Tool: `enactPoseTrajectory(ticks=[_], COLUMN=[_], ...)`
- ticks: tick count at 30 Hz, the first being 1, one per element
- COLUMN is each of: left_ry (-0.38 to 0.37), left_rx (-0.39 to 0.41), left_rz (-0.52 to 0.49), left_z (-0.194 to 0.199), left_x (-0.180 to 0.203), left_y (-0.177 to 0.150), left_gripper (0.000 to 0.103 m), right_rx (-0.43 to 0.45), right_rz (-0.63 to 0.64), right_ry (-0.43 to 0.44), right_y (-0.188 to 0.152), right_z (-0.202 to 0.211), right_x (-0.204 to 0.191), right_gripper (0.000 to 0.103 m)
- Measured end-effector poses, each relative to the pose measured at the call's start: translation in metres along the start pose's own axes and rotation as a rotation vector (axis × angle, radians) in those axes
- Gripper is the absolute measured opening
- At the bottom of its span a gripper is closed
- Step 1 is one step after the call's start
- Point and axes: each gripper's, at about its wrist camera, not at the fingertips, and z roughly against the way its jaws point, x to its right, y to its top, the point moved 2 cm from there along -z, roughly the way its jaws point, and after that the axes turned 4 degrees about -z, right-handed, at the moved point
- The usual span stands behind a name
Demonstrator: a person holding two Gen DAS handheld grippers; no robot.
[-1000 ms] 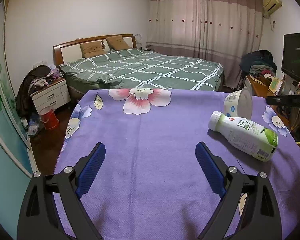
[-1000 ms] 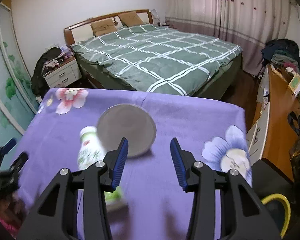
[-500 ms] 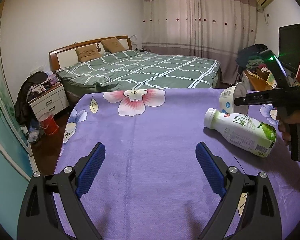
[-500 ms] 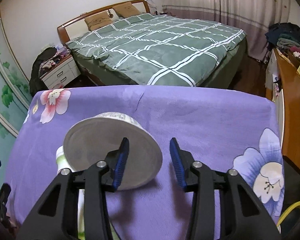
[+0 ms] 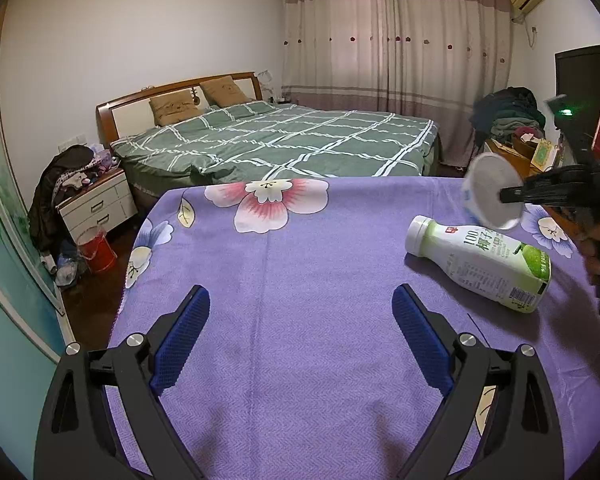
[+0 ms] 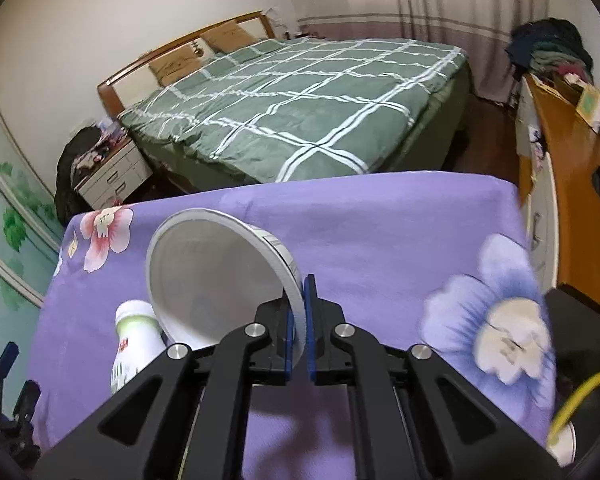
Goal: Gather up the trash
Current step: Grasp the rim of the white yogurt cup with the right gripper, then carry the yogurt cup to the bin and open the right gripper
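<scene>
A white paper bowl (image 6: 216,276) is tipped on its side, and my right gripper (image 6: 299,316) is shut on its rim, with one pad inside and one outside. The same bowl (image 5: 490,192) shows at the far right of the left wrist view, with my right gripper (image 5: 504,196) held by a hand. A white and green plastic bottle (image 5: 480,262) lies on its side on the purple flowered cloth (image 5: 300,280), just below the bowl; its capped neck (image 6: 134,328) shows in the right wrist view. My left gripper (image 5: 300,328) hovers open over bare cloth, left of the bottle.
Beyond the table's far edge stands a bed with a green checked cover (image 5: 280,140). A white nightstand (image 5: 96,204) and a red bucket (image 5: 96,250) sit at the left. A wooden desk (image 6: 572,200) runs along the right.
My right gripper has shut on the bowl's rim, and the bowl has tilted up off the cloth. The left gripper has stayed where it was, open.
</scene>
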Motion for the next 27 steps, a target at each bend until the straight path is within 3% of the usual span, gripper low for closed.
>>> enactPoseTrajectory(ticks=[10, 16, 23, 26, 27], left_ry=[0.006, 0.007, -0.009, -0.029, -0.036], left_rx=[0.014, 0.024, 0.030, 0.025, 0.026], left_rz=[-0.012, -0.036, -0.051, -0.040, -0.038], left_z=[0.004, 0.008, 0.011, 0.013, 0.013], left_x=[0.003, 0.010, 0.016, 0.017, 0.019], left_y=[-0.001, 0.000, -0.001, -0.001, -0.001], left_gripper=[0.091, 0.091, 0.091, 0.091, 0.091], right_rx=[0.046, 0.091, 0.014, -0.009, -0.012], right_rz=[-0.151, -0.273, -0.393, -0.413, -0.420], right_ry=[-0.026, -0.228, -0.385, -0.436, -0.441], right_y=[-0.066, -0.114, -0.156, -0.167, -0.170], right_z=[0.107, 0.160, 0.165, 0.162, 0.162], right_x=[0.094, 0.178, 0.253, 0.267, 0.269], right_gripper=[0.005, 0.005, 0.005, 0.011, 0.019])
